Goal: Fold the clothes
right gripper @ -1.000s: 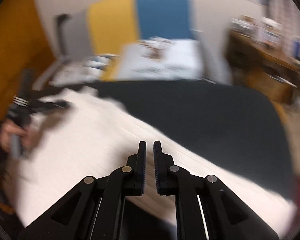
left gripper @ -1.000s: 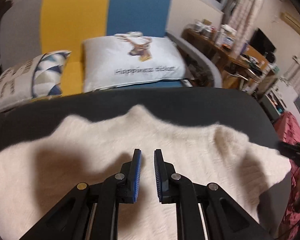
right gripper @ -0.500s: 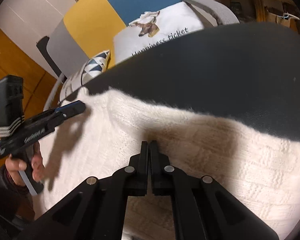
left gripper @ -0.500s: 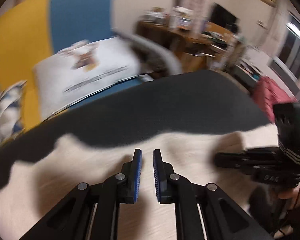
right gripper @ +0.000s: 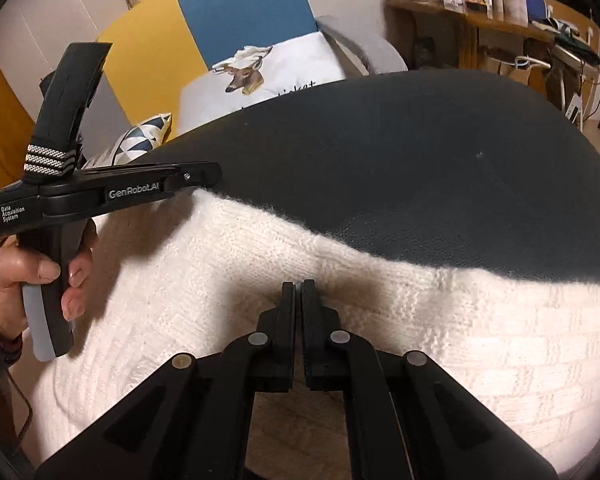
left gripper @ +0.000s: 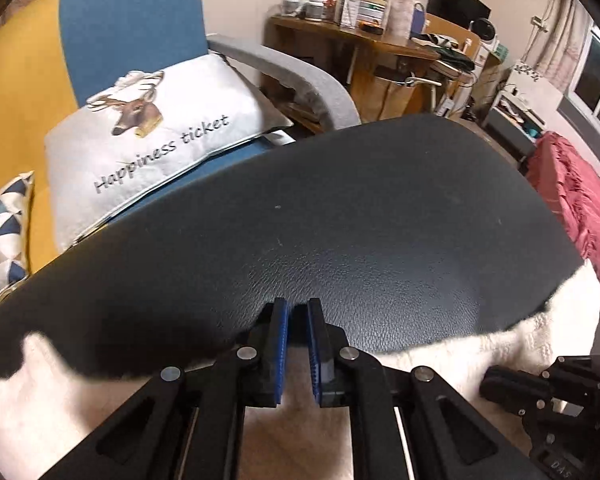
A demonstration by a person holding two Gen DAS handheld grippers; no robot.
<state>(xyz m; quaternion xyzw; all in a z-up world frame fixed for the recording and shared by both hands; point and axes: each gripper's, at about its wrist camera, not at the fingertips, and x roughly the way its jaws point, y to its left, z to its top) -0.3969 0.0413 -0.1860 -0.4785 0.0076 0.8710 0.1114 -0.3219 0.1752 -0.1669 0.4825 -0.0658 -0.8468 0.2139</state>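
Since half a second ago my left gripper (left gripper: 297,344) has swung out past the sweater's edge, so its tips now sit over bare black table (left gripper: 340,220) instead of over knit. The sweater (right gripper: 228,280) has stayed spread on the near part of the table, white and fuzzy, its far edge running across the right wrist view from the left gripper's nose to the right rim.

My left fingers stand a little apart with a narrow gap between the blue pads (left gripper: 281,354); nothing shows in that gap, though the sweater lies just below them. From the right wrist camera I see the same left gripper (right gripper: 204,174) from the side, its tip at the sweater's far left edge, with a hand (right gripper: 28,276) on its grip; I cannot tell whether it touches the knit.

My right gripper (right gripper: 298,292) has its fingers almost together, only a sliver between them, tips over the sweater near its far edge. Whether they pinch knit I cannot tell.

Behind the table a deer cushion (left gripper: 160,128) rests on a blue and yellow sofa (left gripper: 132,20).
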